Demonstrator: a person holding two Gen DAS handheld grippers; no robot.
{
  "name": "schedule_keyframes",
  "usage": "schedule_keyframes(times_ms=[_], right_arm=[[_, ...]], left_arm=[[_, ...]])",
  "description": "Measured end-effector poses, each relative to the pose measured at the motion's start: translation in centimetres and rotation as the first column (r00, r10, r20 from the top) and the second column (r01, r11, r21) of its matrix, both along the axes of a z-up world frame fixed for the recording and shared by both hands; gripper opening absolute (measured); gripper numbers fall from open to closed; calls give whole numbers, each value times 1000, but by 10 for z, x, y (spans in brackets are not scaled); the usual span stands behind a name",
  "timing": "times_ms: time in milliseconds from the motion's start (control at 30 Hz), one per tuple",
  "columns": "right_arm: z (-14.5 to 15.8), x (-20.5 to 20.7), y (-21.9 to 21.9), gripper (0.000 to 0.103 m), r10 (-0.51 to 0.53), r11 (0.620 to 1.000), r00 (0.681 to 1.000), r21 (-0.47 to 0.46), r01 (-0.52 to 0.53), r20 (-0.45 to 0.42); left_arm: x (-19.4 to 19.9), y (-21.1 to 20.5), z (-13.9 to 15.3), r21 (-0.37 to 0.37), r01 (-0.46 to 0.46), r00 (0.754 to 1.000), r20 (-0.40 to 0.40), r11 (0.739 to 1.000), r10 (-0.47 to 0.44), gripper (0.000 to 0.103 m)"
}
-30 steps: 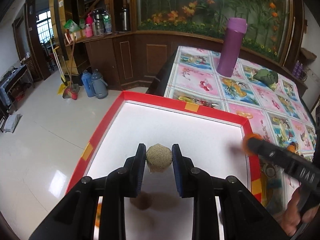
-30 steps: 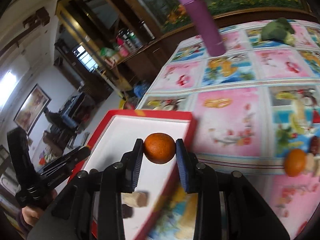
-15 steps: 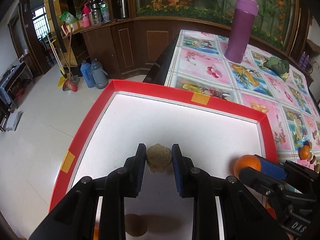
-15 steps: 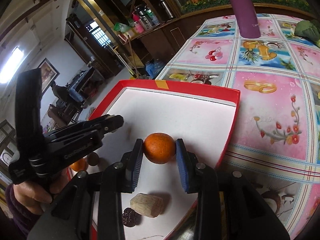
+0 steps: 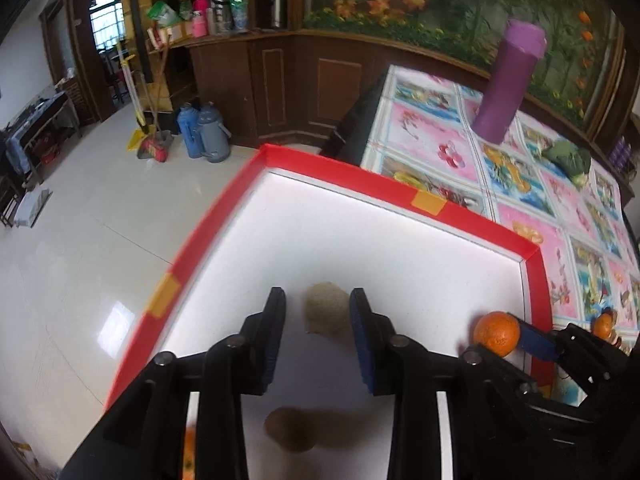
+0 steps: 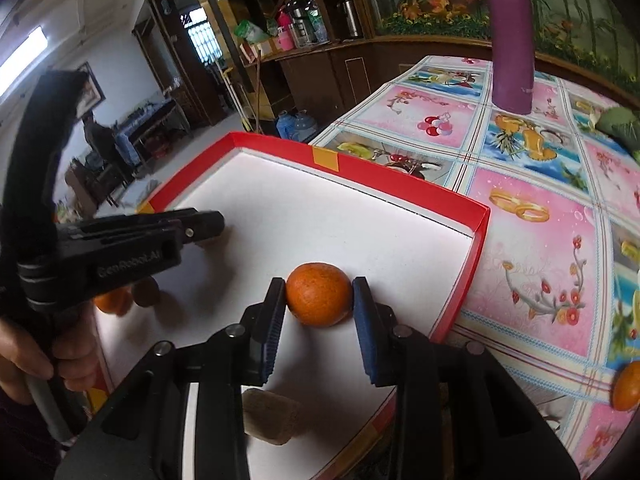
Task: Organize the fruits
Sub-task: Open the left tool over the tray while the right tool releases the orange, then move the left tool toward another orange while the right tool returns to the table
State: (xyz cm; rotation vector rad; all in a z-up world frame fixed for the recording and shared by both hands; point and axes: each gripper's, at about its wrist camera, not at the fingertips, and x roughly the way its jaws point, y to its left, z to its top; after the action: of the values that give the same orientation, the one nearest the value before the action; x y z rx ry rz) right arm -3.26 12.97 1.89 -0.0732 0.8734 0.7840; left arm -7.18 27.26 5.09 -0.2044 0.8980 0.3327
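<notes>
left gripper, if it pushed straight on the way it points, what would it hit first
The left gripper would first meet the rough tan round fruit lying between its open fingers on the white floor of the red-rimmed tray; depth is unclear, but it looks very close.

Tray (image 6: 404,178) – red rim, white floor; orange (image 6: 319,299) orange; flask (image 6: 511,40) purple; tablecloth (image 6: 532,216) – pink-blue fruit print.

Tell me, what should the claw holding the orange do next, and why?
Probably open and let go. The right claw is shut on the orange, which already looks to be resting on the white floor of the red tray.
</notes>
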Motion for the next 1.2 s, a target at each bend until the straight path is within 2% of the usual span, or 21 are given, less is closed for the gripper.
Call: schedule_keyframes(times_ms=[67, 167, 267, 367, 467, 667, 733, 900, 967, 1033, 1200], right_arm=[[0, -2, 3, 41, 21, 999, 1000, -33, -21, 14], [4, -2, -2, 46, 26, 1000, 1000, -18, -26, -5], [19, 1, -28, 51, -25, 996, 999, 84, 28, -41], [37, 1, -64, 55, -87, 979, 995, 180, 94, -46], [46, -6, -105, 55, -143, 966, 989, 212, 146, -29], [45, -29, -217, 55, -294, 936, 956, 201, 290, -13], [44, -36, -255, 55, -351, 919, 937, 192, 345, -6], [38, -42, -324, 55, -454, 876, 891, 172, 451, -23], [37, -40, -341, 55, -476, 862, 879, 181, 474, -33], [35, -36, -347, 55, -482, 857, 876, 189, 479, -37], [22, -22, -348, 55, -492, 848, 868, 186, 496, -70]], left_arm=[[-7, -1, 8, 21, -9, 1000, 16, 1000, 9, 38], [-18, -10, 22, 37, -4, 999, 43, 999, 3, 42], [-27, -29, 34, 51, 35, 997, 68, 998, -38, 51], [-29, -59, 41, 64, 109, 990, 81, 992, -114, 51], [-24, -99, 41, 52, 220, 971, 88, 974, -224, 51], [-1, -185, 28, 60, 420, 903, 72, 905, -424, 51], [11, -215, 21, 54, 506, 858, 68, 861, -509, 51], [32, -260, 1, 54, 604, 796, 5, 795, -605, 51], [39, -270, -4, 54, 616, 788, -10, 786, -616, 51], [46, -278, -8, 28, 642, 767, -7, 766, -642, 51], [51, -288, -17, 13, 673, 740, -27, 740, -672, 51]])
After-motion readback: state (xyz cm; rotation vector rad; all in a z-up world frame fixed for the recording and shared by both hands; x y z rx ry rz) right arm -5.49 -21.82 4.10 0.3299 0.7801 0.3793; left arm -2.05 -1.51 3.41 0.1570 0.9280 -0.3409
